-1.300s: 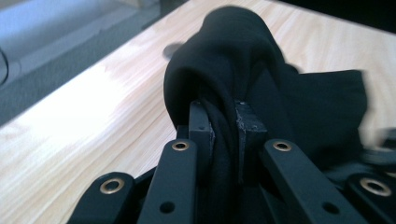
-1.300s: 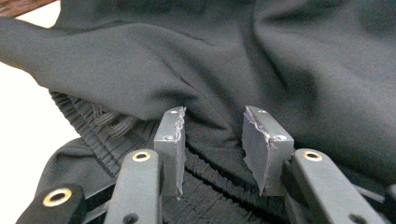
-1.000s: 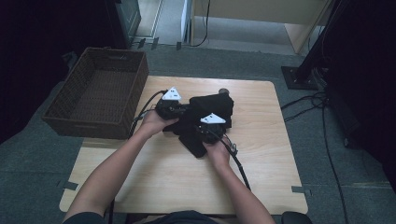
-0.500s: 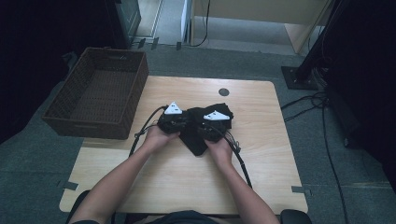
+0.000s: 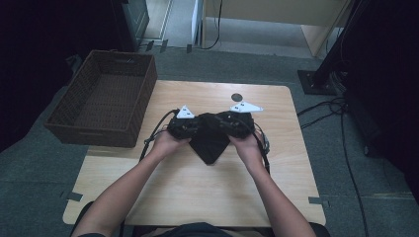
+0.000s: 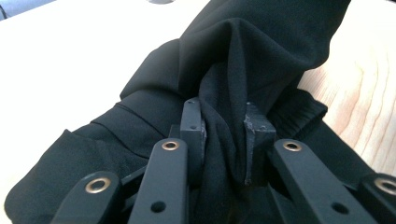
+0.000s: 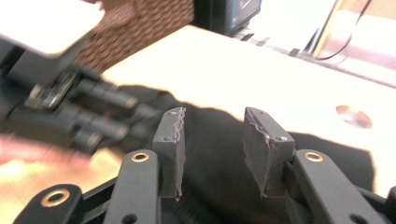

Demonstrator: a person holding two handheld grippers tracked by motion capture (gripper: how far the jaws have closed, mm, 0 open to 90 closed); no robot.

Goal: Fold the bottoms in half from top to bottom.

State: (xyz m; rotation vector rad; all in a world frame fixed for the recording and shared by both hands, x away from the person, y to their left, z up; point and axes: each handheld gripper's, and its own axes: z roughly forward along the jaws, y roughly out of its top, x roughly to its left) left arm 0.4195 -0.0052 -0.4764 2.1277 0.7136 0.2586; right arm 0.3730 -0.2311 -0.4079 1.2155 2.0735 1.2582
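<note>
A black cloth (image 5: pixel 210 145) lies bunched in the middle of the wooden table (image 5: pixel 197 197). My left gripper (image 5: pixel 199 127) comes in from the cloth's left side. In the left gripper view a fold of the black cloth (image 6: pixel 252 51) fills the gap of the left gripper (image 6: pixel 224 135) and touches both pads; those jaws have just been opening. My right gripper (image 5: pixel 221 123) hangs over the cloth's right side. In the right gripper view the right gripper (image 7: pixel 212 140) is open with nothing between its pads, and the black cloth (image 7: pixel 322 144) lies below it.
A brown wicker basket (image 5: pixel 94 131) stands off the table's left edge. A small round hole (image 5: pixel 237 97) sits near the table's far edge. Cables trail from both grippers across the wood. The left gripper's body (image 7: pixel 70 112) shows blurred in the right gripper view.
The right gripper has risen off the cloth and moved a little right. The left gripper has come slightly nearer the person, and the cloth is drawn into a narrower bunch.
</note>
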